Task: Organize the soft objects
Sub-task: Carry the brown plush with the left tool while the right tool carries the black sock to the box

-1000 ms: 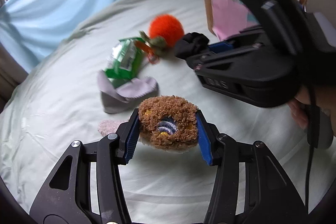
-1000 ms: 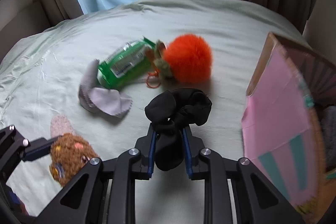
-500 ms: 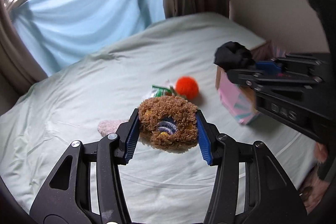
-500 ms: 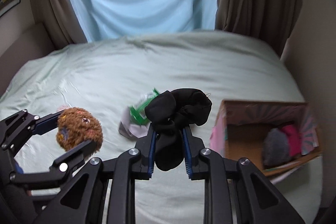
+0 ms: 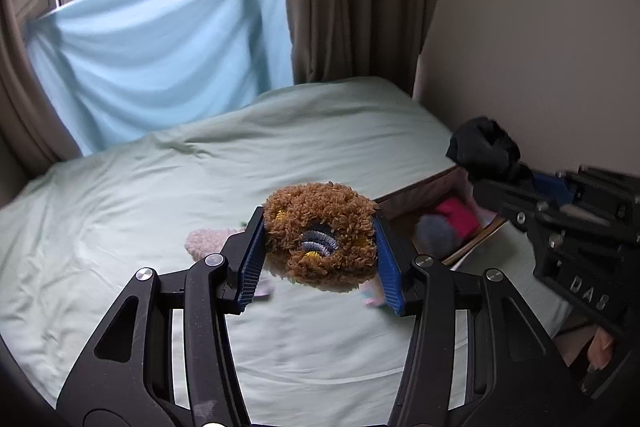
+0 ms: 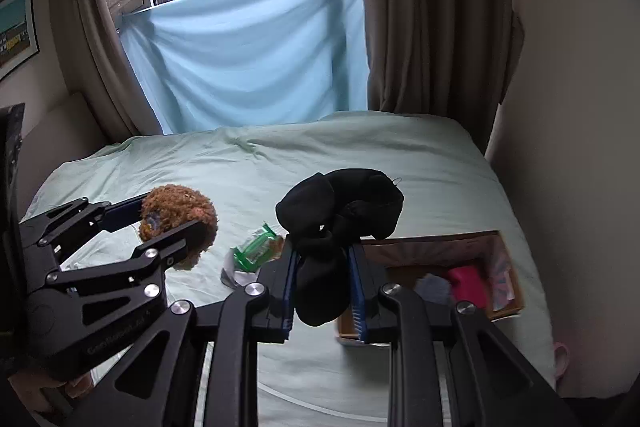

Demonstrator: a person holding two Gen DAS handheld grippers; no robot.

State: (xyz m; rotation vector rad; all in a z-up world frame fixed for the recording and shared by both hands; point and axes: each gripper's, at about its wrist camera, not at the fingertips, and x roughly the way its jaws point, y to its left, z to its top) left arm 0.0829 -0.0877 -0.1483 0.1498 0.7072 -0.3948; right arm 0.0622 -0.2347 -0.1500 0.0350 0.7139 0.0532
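With bed [image 6: 280,163] mostly bare, approx halfway thru by the look of it. 1 cardboard box [image 6: 440,241] at right edge w/ 2 soft bits inside already: 1 pink [image 6: 468,281], 1 grey [image 6: 434,287]. 2 items airborne: brown plush [image 5: 320,231] clamped in left hand-held gripper [image 5: 320,259], black cloth bundle [image 6: 340,215] pinched narrow in right hand-held gripper [image 6: 324,291], both near box. Left on sheet: 1 green packet [image 6: 256,247], 1 grey cloth [image 6: 232,277], 1 pale fuzzy piece [image 5: 206,243].
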